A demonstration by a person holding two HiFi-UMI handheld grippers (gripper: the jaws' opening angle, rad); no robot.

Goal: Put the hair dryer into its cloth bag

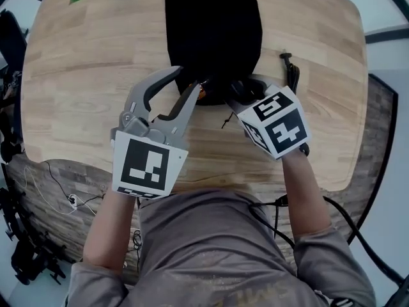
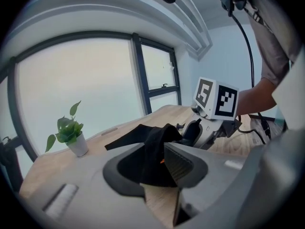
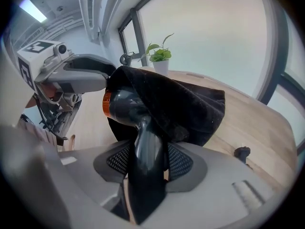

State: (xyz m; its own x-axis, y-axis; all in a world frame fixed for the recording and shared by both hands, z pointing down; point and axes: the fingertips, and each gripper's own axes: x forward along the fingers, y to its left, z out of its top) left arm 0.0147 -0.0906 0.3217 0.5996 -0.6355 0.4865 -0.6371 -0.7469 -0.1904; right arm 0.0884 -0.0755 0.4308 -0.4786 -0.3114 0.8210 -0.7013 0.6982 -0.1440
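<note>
The black cloth bag (image 1: 214,34) lies on the wooden table (image 1: 83,75) with its mouth toward me. My left gripper (image 1: 192,80) is shut on the lifted edge of that mouth, and black cloth (image 2: 152,151) fills its jaws. My right gripper (image 3: 147,159) is shut on the handle of the dark hair dryer (image 3: 143,142). The dryer's head, with an orange ring (image 3: 106,104), sits at the bag's mouth, and the bag (image 3: 190,104) is draped over it. In the head view only the orange ring (image 1: 202,93) peeks out between the two grippers.
A small potted plant (image 2: 71,135) stands at the table's far left edge. The dryer's black plug (image 1: 289,66) and cord lie right of the bag, running off the near edge. Windows stand behind the table.
</note>
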